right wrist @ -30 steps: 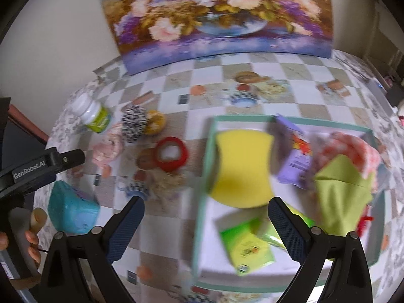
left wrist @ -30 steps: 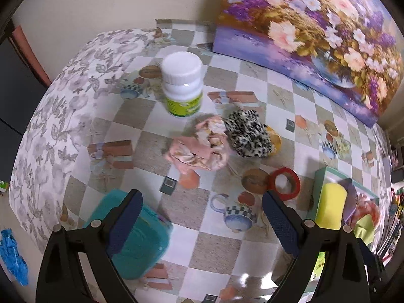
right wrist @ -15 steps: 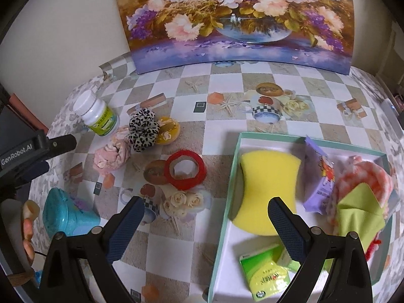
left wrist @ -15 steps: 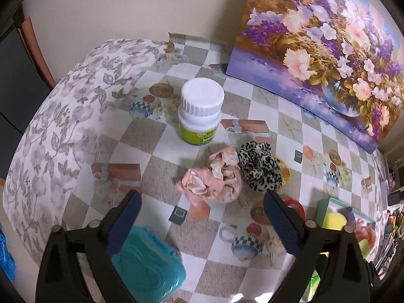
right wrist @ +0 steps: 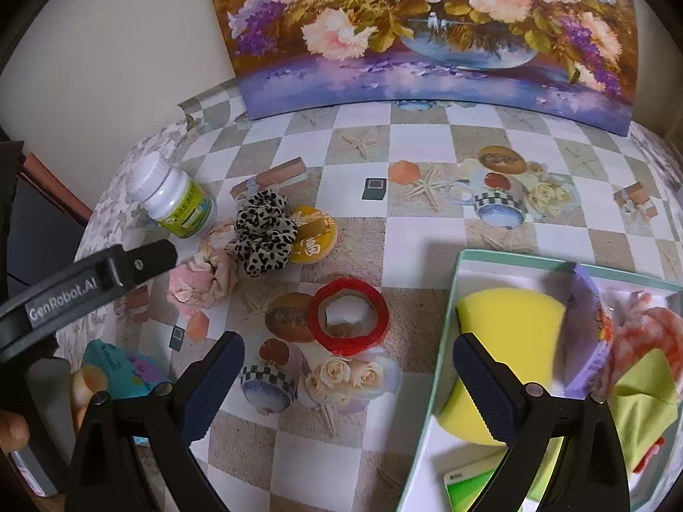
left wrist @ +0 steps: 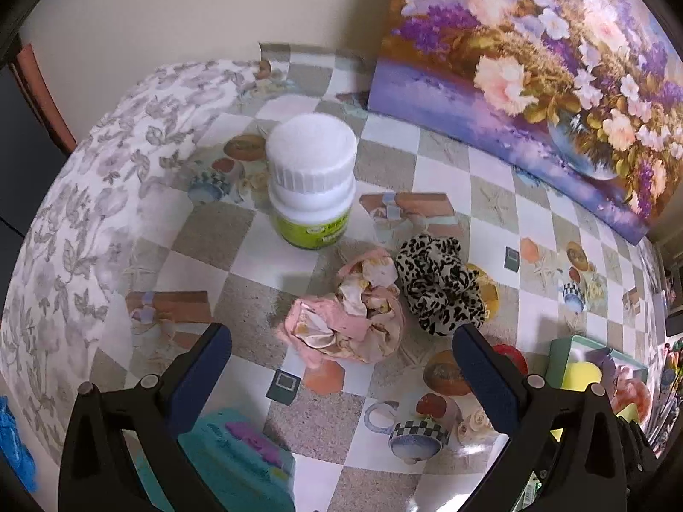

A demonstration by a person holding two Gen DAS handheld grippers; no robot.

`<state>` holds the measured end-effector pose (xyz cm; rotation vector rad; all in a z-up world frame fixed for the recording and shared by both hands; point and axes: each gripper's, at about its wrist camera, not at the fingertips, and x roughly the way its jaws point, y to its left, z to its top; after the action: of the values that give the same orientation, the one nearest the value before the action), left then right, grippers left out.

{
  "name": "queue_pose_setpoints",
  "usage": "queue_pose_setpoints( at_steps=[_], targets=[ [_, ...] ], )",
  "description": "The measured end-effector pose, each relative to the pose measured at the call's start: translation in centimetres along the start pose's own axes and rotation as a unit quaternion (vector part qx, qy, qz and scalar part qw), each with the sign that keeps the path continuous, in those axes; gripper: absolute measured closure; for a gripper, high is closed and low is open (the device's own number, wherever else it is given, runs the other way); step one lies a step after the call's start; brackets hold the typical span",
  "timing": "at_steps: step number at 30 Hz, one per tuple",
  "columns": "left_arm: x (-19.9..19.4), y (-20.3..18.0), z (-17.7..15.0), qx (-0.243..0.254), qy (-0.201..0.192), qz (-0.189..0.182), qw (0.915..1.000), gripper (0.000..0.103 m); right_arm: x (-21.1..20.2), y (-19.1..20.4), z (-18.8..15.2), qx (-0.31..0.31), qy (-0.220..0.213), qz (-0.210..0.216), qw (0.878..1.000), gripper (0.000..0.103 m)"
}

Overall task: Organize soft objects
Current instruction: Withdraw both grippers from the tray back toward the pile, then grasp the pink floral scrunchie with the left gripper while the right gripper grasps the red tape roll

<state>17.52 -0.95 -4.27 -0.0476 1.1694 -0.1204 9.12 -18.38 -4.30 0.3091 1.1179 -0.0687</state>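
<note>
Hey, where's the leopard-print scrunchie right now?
The leopard-print scrunchie lies on the table, touching the pink scrunchie on its left, just right of the white bottle.

— What are the two grippers doing?
— The left gripper (left wrist: 341,367) is pointing down, wide open, holding nothing. The right gripper (right wrist: 348,369) is gaping wide too, holding nothing.

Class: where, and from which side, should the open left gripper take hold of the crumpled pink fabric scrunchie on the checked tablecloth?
Grip the pink scrunchie across its bunched middle, coming from above. It lies flat and puffy, clear of the leopard-print scrunchie beside it, so the open left gripper can probably straddle it.
</note>
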Motion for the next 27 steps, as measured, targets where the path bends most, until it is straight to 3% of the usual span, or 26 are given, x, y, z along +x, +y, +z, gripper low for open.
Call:
queue_pose_setpoints(
  at_steps=[17,27],
  targets=[
    [4.0,-1.1,1.4,0.027,0.041,0.007,0.9988,0.0,4.8,0.4,1.0,-0.024,0.041,-0.001,0.999,0.003],
    [6.0,-1.6,1.0,0.041,0.058,0.021,0.9972,0.0,6.1,1.6,1.0,-0.068,0.037,-0.056,0.995,0.003]
  ],
)
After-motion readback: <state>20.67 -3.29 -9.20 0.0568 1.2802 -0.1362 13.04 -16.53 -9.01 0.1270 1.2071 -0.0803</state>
